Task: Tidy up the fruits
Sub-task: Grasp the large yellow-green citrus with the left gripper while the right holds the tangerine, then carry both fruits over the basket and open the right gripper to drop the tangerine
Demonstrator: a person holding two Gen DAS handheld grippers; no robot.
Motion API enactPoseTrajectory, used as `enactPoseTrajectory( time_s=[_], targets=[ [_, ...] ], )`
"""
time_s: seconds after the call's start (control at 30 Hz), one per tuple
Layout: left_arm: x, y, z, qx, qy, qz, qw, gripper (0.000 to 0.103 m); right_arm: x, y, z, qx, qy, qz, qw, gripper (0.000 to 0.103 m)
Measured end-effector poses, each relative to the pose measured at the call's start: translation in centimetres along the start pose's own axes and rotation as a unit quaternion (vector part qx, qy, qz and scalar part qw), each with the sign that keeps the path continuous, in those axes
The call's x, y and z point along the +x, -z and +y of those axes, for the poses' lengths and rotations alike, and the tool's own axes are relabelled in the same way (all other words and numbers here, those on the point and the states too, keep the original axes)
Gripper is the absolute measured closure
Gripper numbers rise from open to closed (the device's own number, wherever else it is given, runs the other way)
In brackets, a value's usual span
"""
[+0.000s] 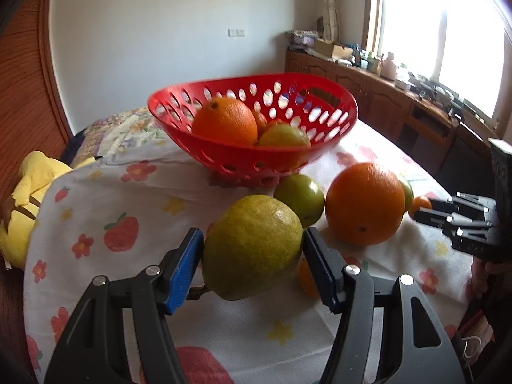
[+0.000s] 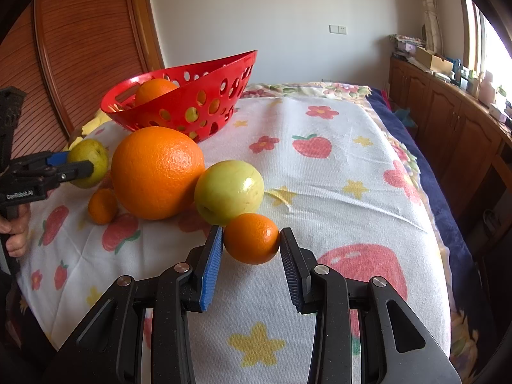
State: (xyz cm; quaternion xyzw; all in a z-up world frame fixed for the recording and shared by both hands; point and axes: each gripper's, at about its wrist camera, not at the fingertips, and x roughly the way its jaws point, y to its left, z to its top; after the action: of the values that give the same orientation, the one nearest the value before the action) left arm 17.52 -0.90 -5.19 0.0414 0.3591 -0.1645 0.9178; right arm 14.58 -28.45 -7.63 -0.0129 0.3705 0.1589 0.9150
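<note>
My left gripper (image 1: 252, 236) is shut on a yellow-green pear (image 1: 252, 249), which hangs just above the cloth. Beyond it stands the red perforated basket (image 1: 224, 156), with an orange (image 1: 224, 121) and other fruit inside. A green apple (image 1: 299, 200) and a large orange (image 1: 364, 204) lie on the cloth between the two. In the right wrist view my right gripper (image 2: 252, 230) is shut on a small mandarin (image 2: 252, 240) resting on the cloth, next to the apple (image 2: 228, 192) and the large orange (image 2: 157, 172). Another small mandarin (image 2: 102, 206) lies at the left.
A white cloth with a fruit-and-flower print (image 2: 336, 192) covers the surface and drops off at the right edge. Beside the basket, at the left, sits a yellow plush toy (image 1: 28, 192). Wooden cabinets (image 1: 384, 102) run under the window. A hand (image 2: 16, 233) holds the left gripper's handle.
</note>
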Motion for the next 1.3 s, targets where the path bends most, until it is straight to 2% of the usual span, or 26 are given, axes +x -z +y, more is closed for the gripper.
enactPoseTrajectory(
  time_s=[0.1,0.83,1.1,1.3],
  targets=[
    [-0.8,-0.5,0.0,-0.007,0.006,-0.013,0.9999,0.040,0.0,0.0,0.0,0.000,0.000,0.000,1.000,0.067],
    [-5.2,-4.9,-2.3,0.027,0.009,-0.085,0.9960,0.040,0.4,0.0,-0.2,0.011,-0.007,0.008,1.000,0.067],
    [-4.5,-7.2,-2.2,0.029,0.019,-0.097,0.9947,0.040,-0.9,-0.6,-1.3,0.006,0.008,-0.005,1.000,0.067],
    [-2.8,-9.0,-2.2,0.033,0.016,-0.088,0.9955,0.040,-2.9,-3.7,-1.9,-0.008,0.008,-0.040,0.999,0.067]
  ],
)
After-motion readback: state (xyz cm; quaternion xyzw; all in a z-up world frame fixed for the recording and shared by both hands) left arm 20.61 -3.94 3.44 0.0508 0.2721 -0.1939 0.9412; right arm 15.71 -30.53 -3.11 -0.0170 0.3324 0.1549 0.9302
